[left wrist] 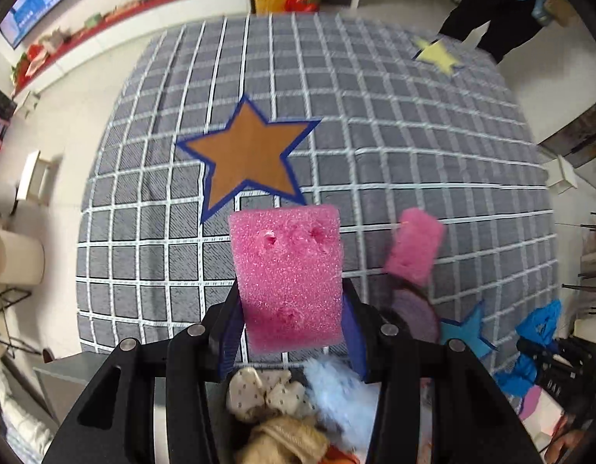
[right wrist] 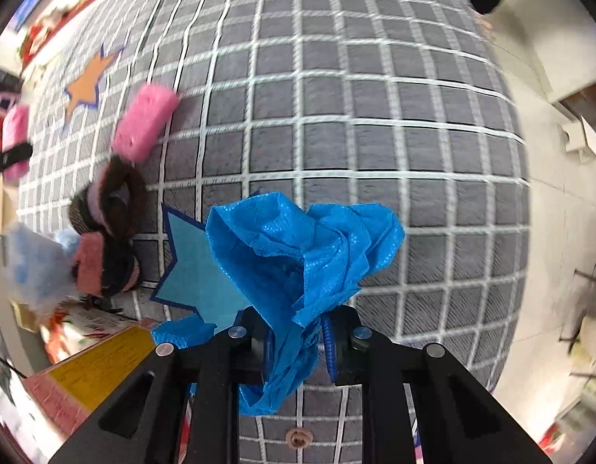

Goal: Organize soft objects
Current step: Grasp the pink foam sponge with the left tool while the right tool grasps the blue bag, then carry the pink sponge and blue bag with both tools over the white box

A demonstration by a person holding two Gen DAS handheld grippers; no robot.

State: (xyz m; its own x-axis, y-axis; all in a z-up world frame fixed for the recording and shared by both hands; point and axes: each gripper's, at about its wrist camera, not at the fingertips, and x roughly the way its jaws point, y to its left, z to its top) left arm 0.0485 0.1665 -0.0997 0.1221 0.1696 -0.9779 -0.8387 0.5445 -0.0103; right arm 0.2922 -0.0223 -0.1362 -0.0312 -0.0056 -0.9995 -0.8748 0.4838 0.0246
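Foam and film are both off the bed (left wrist: 414, 154), each pinched in its own claw above the grey checked cover. The left claw (left wrist: 292, 332) grips a pink foam block (left wrist: 288, 270) across its lower half, pads pressing its sides, with the orange star (left wrist: 247, 158) on the cover beyond it. The right claw (right wrist: 298, 338) is pressed nearly together on a crumpled blue plastic cover (right wrist: 305, 255), holding only a gathered fold near its lower end while the rest balloons out above the blue star (right wrist: 193, 270). A second foam block (right wrist: 145, 125) lies on the bed near a dark furry thing (right wrist: 112, 201), and a pile of soft items (left wrist: 282, 406) sits below the left claw, in what I cannot tell. The thin film looks the riskier hold: it is slippery, and a quick swing could pull the fold free or snag the loose bulk on the furry thing. The foam could squeeze out sideways if the grip loosens, since it gives under pressure and already shows gouges. With both loads hiding the fingertips, either could also be set down off its intended star.
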